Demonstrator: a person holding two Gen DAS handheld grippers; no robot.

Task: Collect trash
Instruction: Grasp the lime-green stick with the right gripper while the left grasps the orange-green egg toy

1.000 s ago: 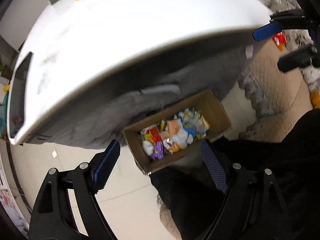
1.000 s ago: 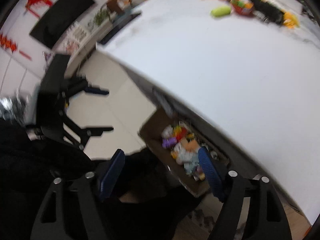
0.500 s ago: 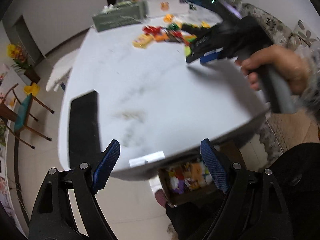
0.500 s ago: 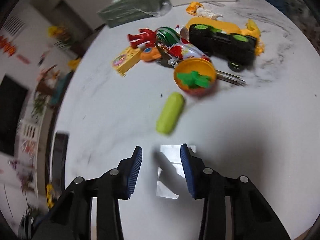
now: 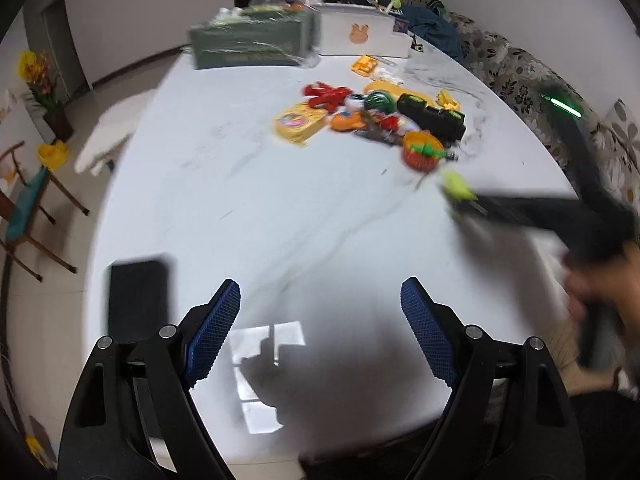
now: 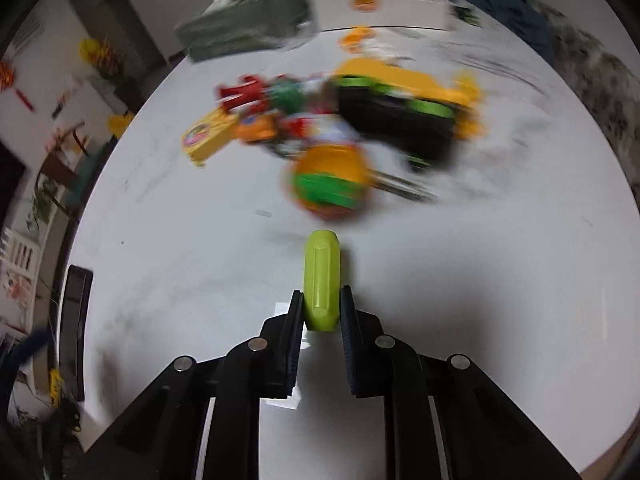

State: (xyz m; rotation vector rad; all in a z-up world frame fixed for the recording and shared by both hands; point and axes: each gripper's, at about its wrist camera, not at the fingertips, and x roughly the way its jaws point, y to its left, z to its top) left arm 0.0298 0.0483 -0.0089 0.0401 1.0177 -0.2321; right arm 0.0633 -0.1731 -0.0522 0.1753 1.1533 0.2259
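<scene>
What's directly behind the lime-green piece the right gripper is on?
Behind the lime-green piece, between the closing jaws of the right gripper, sits an orange ball-shaped toy with a green top, then a black-and-yellow toy truck. Blur hides what lies under them.

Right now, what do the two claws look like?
Both are black plastic frames with silver bolts. The left claw has blue pads with a bumpy grid texture. The right claw has flat black fingers edged in dark blue, and a dark handle behind it.
</scene>
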